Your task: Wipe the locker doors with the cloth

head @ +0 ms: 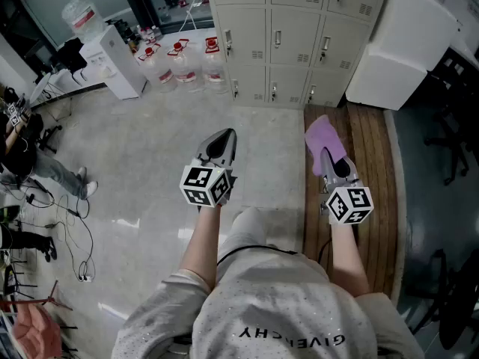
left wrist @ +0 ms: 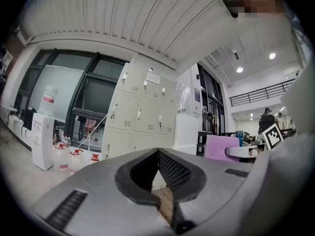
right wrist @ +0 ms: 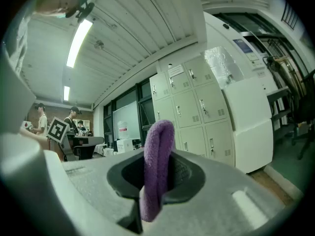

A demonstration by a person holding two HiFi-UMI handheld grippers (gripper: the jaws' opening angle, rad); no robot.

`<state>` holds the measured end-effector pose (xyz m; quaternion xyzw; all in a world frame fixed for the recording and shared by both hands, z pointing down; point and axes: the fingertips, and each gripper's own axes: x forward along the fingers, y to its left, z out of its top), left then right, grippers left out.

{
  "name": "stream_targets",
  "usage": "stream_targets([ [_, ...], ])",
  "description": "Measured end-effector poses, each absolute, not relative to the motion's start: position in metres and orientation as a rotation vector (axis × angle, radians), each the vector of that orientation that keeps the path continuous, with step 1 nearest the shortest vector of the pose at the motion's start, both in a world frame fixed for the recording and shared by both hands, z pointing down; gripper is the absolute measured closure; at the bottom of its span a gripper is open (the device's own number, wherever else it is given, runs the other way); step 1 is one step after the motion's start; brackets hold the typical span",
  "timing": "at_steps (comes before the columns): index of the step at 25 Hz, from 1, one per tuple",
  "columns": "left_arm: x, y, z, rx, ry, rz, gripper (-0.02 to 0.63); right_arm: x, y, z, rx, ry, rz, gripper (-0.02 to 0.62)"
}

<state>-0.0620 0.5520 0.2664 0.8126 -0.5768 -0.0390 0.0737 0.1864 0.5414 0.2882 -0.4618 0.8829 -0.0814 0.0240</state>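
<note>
A bank of cream lockers [head: 296,32] stands ahead across the floor, also seen as lockers [left wrist: 142,117] in the left gripper view and lockers [right wrist: 197,112] in the right gripper view. My right gripper [head: 330,158] is shut on a folded purple cloth [head: 325,142], which sticks up between the jaws as the cloth [right wrist: 157,166]. My left gripper [head: 218,146] is shut with nothing in it, its jaws meeting at the tip [left wrist: 160,154]. Both grippers are held well short of the lockers.
A large white appliance [head: 404,43] stands right of the lockers on a wooden strip [head: 370,163]. Water jugs [head: 183,66] and a white dispenser [head: 112,58] sit left of the lockers. A seated person [head: 30,155] and cables [head: 75,230] are at far left.
</note>
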Motion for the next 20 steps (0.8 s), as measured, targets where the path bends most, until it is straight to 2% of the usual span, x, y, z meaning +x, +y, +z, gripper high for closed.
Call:
stream_targets([
  [8,-0.062,0.494,0.284,2.429,-1.705,-0.117,0.607,0.19,0.488,0.302,-1.47,2.745,-0.237,0.548],
  [20,-0.081,0.323,0.295,2.453,-1.594,-0.041,0.607,0.164,0.335,0.316,-1.558,2.727,-0.29,0.548],
])
